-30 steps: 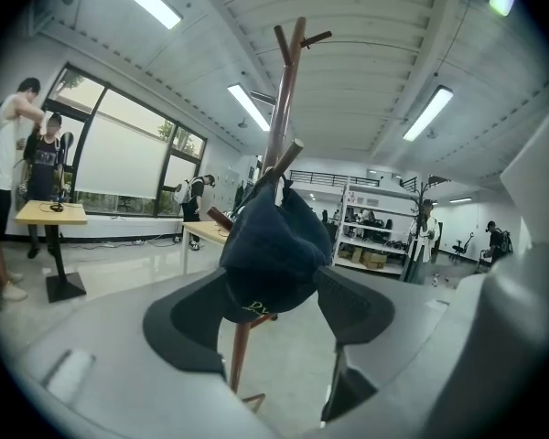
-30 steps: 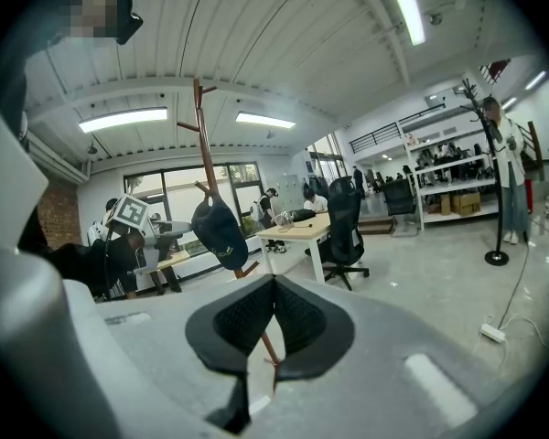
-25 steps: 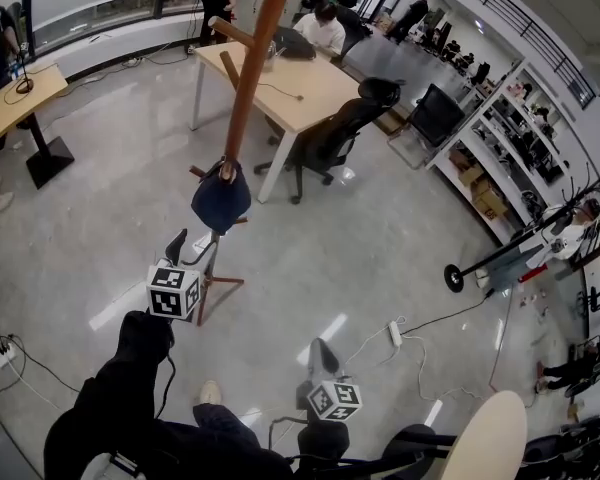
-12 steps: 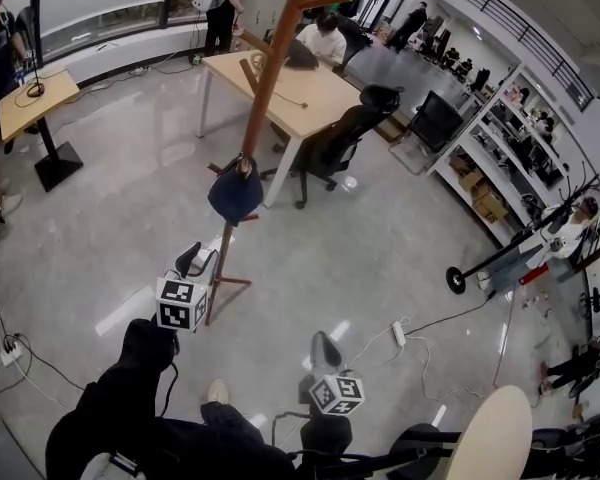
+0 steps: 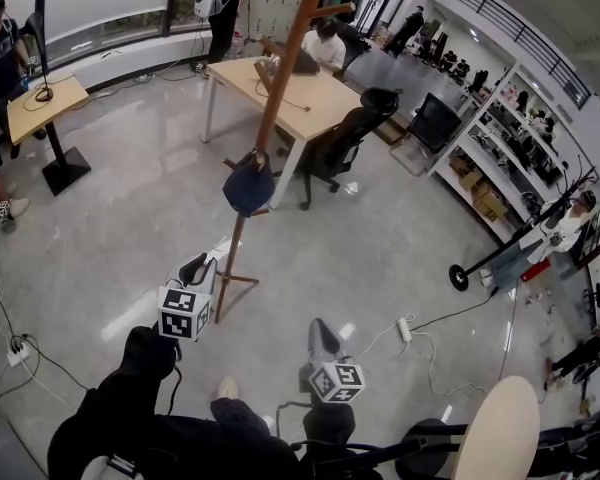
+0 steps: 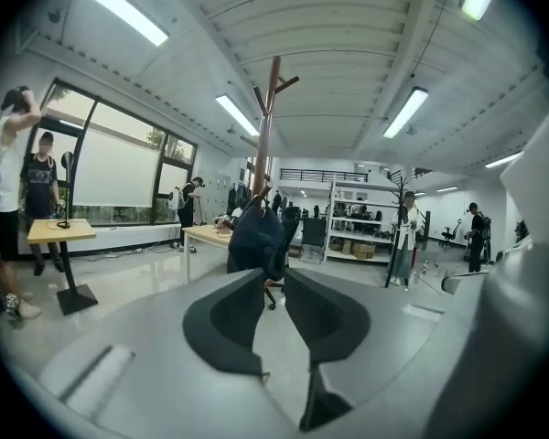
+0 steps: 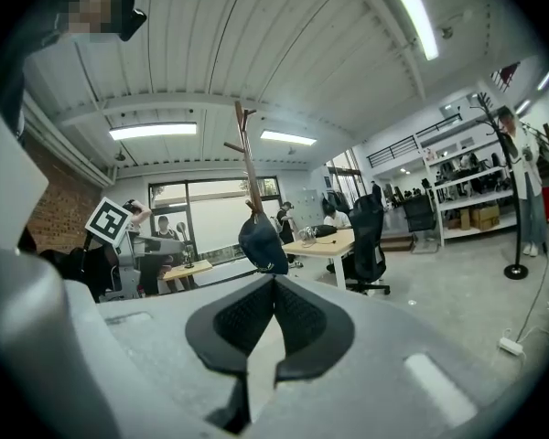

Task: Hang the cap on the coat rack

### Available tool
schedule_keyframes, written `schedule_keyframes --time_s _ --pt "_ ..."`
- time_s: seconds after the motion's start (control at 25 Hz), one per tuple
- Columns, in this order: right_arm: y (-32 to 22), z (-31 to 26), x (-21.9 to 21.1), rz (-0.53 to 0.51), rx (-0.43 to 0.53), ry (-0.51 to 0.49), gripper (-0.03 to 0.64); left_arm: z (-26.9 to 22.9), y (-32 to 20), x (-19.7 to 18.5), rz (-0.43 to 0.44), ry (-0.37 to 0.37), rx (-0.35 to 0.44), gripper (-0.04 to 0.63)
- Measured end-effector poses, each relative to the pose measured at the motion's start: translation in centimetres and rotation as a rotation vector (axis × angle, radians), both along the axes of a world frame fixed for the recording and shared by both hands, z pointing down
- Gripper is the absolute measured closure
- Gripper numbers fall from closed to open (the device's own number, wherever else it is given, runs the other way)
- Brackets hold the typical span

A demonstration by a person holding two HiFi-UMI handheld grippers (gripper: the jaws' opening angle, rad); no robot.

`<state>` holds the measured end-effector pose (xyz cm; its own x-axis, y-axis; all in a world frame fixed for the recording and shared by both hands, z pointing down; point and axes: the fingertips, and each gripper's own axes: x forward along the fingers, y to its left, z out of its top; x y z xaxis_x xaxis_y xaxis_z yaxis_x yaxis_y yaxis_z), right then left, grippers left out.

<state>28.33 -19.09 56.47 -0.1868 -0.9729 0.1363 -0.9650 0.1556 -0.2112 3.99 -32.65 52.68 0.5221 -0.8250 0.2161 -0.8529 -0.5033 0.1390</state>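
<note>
A dark blue cap [image 5: 248,185] hangs on a low peg of the brown wooden coat rack [image 5: 280,78], free of both grippers. My left gripper [image 5: 193,268] is below the cap and well apart from it. Its jaws are closing, a narrow gap is left, and nothing is between them. In the left gripper view the cap [image 6: 254,236] shows beyond the left gripper [image 6: 273,282], on the coat rack [image 6: 265,117]. My right gripper [image 5: 323,338] is lower and to the right, shut and empty. The right gripper view has the cap [image 7: 262,240] far ahead of the right gripper [image 7: 274,286].
A wooden desk [image 5: 280,83] and a black office chair [image 5: 342,138] stand behind the rack. A small standing table [image 5: 45,103] is at the left, with people near it. A power strip [image 5: 404,329] and cables lie on the floor. Shelves [image 5: 500,138] line the right wall.
Both grippers have drawn back from the rack, so the cap now sits farther from the left gripper. The cap stays on its peg.
</note>
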Motion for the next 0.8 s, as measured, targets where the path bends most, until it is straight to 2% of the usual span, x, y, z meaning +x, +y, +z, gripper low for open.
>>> schedule_keyframes --time_s 0.8 --pt "3.9 -2.3 -7.0 -0.096 0.047 0.018 0.615 -1.0 10.1 -4.7 -0.001 0.004 0.007 0.555"
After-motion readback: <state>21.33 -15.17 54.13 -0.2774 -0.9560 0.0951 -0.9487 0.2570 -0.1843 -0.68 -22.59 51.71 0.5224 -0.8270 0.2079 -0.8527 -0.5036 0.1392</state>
